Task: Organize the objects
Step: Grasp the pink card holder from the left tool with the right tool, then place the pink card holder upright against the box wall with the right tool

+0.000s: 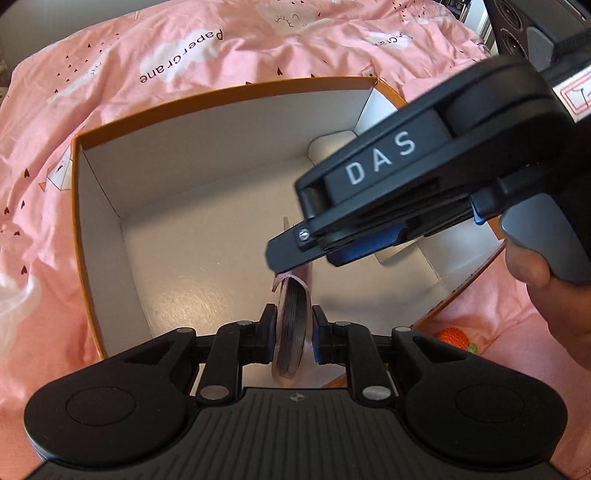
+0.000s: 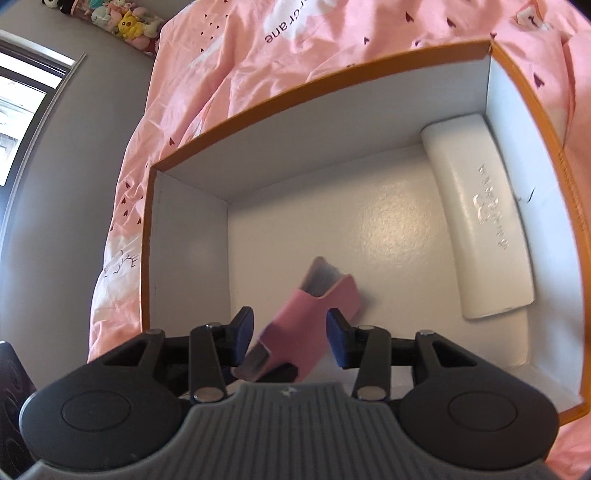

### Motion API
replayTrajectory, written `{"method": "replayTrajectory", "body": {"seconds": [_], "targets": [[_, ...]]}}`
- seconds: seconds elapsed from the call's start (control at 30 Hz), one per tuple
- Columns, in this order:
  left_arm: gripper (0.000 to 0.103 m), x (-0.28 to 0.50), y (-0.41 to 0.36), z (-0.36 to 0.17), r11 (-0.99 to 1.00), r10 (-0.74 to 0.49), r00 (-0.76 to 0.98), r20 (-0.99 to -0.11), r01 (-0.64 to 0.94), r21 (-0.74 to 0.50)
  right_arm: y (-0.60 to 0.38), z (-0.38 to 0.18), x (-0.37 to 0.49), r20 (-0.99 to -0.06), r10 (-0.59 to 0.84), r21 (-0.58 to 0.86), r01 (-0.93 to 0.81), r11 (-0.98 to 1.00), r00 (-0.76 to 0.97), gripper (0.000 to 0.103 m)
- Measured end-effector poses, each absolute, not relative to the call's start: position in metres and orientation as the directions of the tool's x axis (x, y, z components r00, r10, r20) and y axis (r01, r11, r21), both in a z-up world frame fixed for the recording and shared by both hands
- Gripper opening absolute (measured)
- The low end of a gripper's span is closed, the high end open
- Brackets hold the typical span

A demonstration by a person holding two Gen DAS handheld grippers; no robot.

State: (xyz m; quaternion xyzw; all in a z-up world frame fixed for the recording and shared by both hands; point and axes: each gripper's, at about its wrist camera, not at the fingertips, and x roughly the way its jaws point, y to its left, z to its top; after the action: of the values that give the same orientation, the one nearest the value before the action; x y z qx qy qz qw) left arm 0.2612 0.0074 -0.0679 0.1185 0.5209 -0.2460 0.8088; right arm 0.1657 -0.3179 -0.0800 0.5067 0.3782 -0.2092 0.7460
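Observation:
An open box [image 1: 207, 99] with an orange rim and white inside lies on a pink bedspread; it also shows in the right wrist view [image 2: 332, 85]. My left gripper [image 1: 293, 338] is shut on a pink sleeve with a dark stack inside [image 1: 293, 328], held over the box's near side. My right gripper [image 2: 290, 332] is open, its jaws on either side of the same pink sleeve [image 2: 314, 314] without touching it. In the left wrist view the right gripper's body [image 1: 424, 177] crosses above the sleeve. A white case [image 2: 484, 225] lies inside the box along its right wall.
The pink bedspread [image 1: 147, 55] surrounds the box. An orange knitted item [image 1: 456, 339] lies on the bed by the box's near right corner. A dark speaker [image 1: 513, 33] stands at the far right. A grey wall, a window and plush toys [image 2: 125, 22] are to the left.

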Motion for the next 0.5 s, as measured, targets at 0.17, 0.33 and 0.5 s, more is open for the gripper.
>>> {"method": "replayTrajectory", "body": {"seconds": [0.17, 0.33, 0.5], "targets": [[0.021, 0.261, 0.009, -0.072, 0.856, -0.291, 0.335, -0.896, 0.51, -0.087, -0.309, -0.089, 0.172, -0.805, 0.057, 0.559, 0.723, 0.407, 0.59, 0.042], [0.031, 0.264, 0.022, -0.07, 0.857, -0.366, 0.298, -0.882, 0.476, -0.195, -0.303, -0.096, 0.176, -0.827, 0.054, 0.527, 0.736, 0.426, 0.56, 0.035], [0.047, 0.252, 0.05, -0.048, 0.862, -0.381, 0.343, -0.858, 0.467, -0.196, -0.298, -0.098, 0.174, -0.833, 0.04, 0.508, 0.735, 0.45, 0.551, 0.024]]}}
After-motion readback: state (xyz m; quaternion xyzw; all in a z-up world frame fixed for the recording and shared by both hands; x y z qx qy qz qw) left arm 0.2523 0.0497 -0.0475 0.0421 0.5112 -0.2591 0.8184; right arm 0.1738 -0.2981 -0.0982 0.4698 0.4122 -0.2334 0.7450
